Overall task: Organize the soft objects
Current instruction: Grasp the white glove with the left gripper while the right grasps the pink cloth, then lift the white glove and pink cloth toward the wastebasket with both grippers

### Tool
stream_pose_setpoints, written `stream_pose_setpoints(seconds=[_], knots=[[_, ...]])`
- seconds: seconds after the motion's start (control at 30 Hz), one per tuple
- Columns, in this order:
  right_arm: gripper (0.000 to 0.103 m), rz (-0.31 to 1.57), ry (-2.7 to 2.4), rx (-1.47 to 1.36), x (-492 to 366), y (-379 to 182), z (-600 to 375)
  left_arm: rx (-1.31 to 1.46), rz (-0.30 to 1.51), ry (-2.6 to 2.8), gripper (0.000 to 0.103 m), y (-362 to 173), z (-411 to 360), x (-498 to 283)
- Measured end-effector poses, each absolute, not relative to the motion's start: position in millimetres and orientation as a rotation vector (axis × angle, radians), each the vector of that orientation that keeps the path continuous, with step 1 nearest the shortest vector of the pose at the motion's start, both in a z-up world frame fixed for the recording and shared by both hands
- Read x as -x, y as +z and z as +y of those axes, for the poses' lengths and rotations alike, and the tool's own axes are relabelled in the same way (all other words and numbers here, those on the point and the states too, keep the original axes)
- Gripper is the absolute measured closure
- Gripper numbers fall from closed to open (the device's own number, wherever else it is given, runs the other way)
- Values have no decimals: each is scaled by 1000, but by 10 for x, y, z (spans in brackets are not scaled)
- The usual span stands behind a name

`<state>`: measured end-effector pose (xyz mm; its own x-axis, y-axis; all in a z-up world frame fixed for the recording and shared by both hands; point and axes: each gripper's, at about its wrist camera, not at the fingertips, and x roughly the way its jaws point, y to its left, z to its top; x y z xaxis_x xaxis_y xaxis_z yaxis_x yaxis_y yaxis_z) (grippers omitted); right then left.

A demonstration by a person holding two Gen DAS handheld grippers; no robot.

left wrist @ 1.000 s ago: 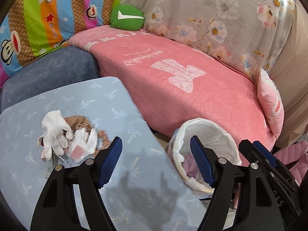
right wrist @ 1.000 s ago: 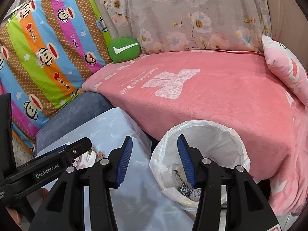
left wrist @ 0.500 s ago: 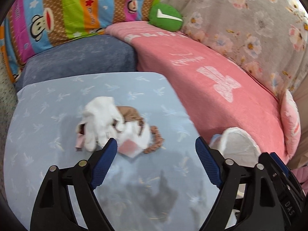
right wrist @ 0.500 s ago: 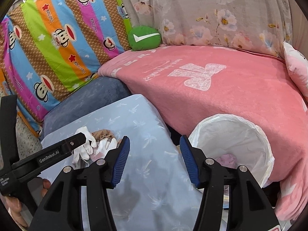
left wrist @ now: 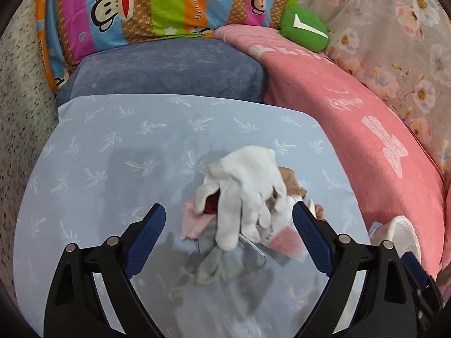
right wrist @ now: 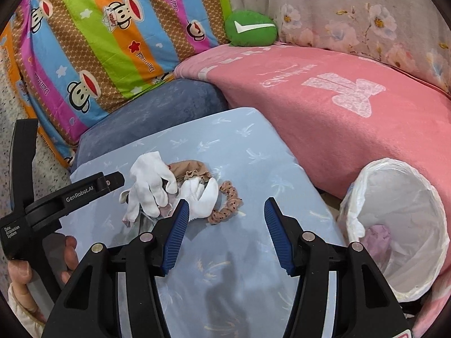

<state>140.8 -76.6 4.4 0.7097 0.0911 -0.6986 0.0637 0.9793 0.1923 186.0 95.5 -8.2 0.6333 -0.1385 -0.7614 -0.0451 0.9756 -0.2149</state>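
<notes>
A small heap of soft items lies on the pale blue table [left wrist: 112,146] [right wrist: 253,146]. On top is a white glove [left wrist: 242,186] [right wrist: 148,181], with a pink cloth [left wrist: 194,222], a grey cloth [left wrist: 220,264], a tan stocking [right wrist: 187,169], a second white glove [right wrist: 203,197] and a brown dotted scrunchie [right wrist: 228,207] around it. My left gripper [left wrist: 228,236] is open and hovers just above the heap, its fingers either side of it. My right gripper [right wrist: 225,235] is open and empty, a little short of the scrunchie.
A white-lined bin [right wrist: 400,225] [left wrist: 400,233] with pink cloth inside stands right of the table. A pink-covered sofa [right wrist: 324,98], a blue cushion [left wrist: 169,67], a striped monkey-print pillow [right wrist: 98,33] and a green cushion [left wrist: 305,29] lie behind. A hand [right wrist: 19,270] holds the left gripper.
Both grippers swung left from the bin toward the heap. The left one came in close over the white glove and now brackets it. Both stayed open.
</notes>
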Motion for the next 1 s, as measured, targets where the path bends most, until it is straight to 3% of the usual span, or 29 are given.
stream_pose_setpoints(seconds=[0.3,0.47,0.53,0.57,0.63,0.7,0.87,1.0], knots=[[48,866,64,-215,-1822,-328,-516,275,920,-110,19,-285,919,-2213],[48,918,86,-227,-1970,-534,-421,285,956,-151,46,-420,846,-2300],[48,934,97,-234,-2005,-601,-399,280,968,-164,65,-458,845,-2307],[49,939,103,-240,-2021,-631,-387,279,970,-165,70,-466,847,-2305],[53,953,117,-249,-2042,-687,-360,288,971,-170,84,-465,877,-2293],[65,972,133,-252,-2060,-747,-329,301,969,-172,90,-450,927,-2257],[92,1000,166,-254,-2046,-812,-237,308,942,-159,91,-345,1035,-2122],[97,988,185,-261,-1959,-746,-189,328,934,-153,91,-273,1122,-2021]])
